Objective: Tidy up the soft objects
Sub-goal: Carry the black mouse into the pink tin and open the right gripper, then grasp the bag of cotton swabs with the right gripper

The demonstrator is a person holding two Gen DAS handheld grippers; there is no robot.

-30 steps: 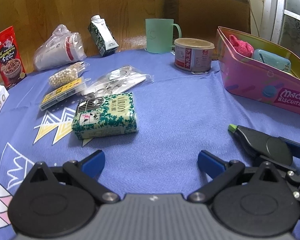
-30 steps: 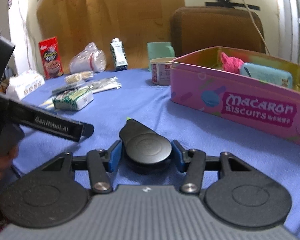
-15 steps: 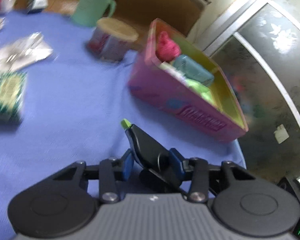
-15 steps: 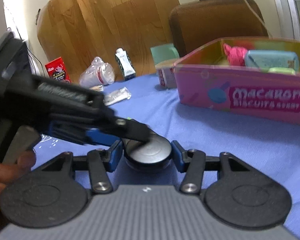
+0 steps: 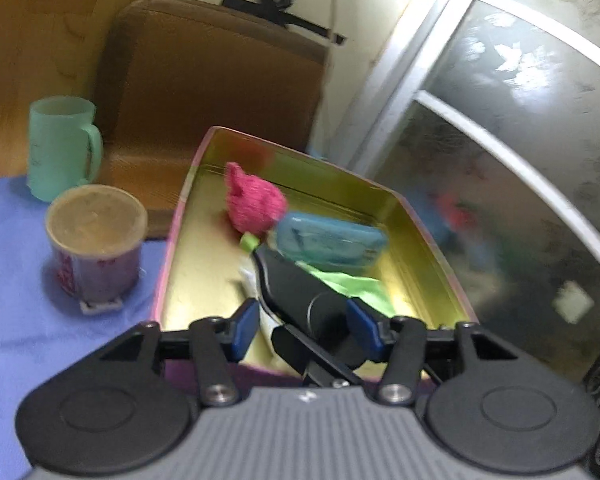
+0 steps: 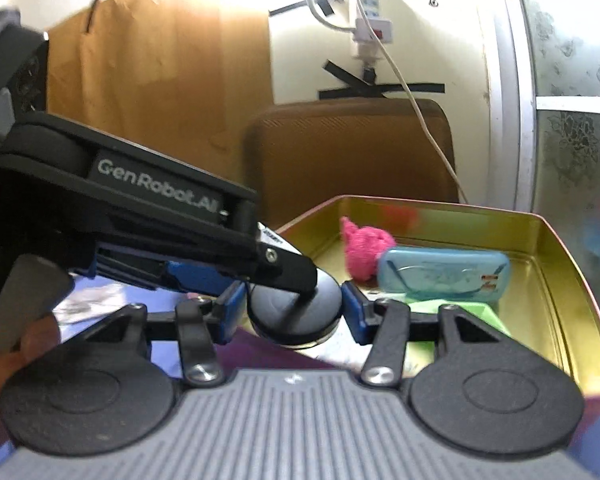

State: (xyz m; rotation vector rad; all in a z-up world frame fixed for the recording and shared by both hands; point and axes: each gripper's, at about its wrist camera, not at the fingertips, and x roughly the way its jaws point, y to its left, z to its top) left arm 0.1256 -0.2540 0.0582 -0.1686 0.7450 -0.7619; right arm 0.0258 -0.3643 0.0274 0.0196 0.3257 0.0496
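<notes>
A black teardrop-shaped gadget (image 5: 296,292) with a green tip hangs over the pink biscuit tin (image 5: 420,224). My right gripper (image 6: 292,314) is shut on its round end (image 6: 320,320). My left gripper (image 5: 302,330) straddles its narrow end with the jaws opening, and a gap shows beside the left pad. In the right wrist view a left finger (image 6: 288,266) reaches over the disc. In the tin (image 6: 560,280) lie a pink knitted thing (image 5: 252,204), a blue glasses case (image 5: 328,240) and a green cloth (image 5: 352,284).
A green mug (image 5: 60,148) and a round can (image 5: 96,236) stand on the blue tablecloth (image 5: 12,280) left of the tin. A brown chair back (image 5: 212,92) rises behind, and a window frame (image 5: 420,92) stands at the right. A hand (image 6: 20,344) holds the left gripper.
Both grippers rose and carried the gadget from the tablecloth to above the tin. The left gripper swung right, closed on the gadget's narrow end, and has since loosened.
</notes>
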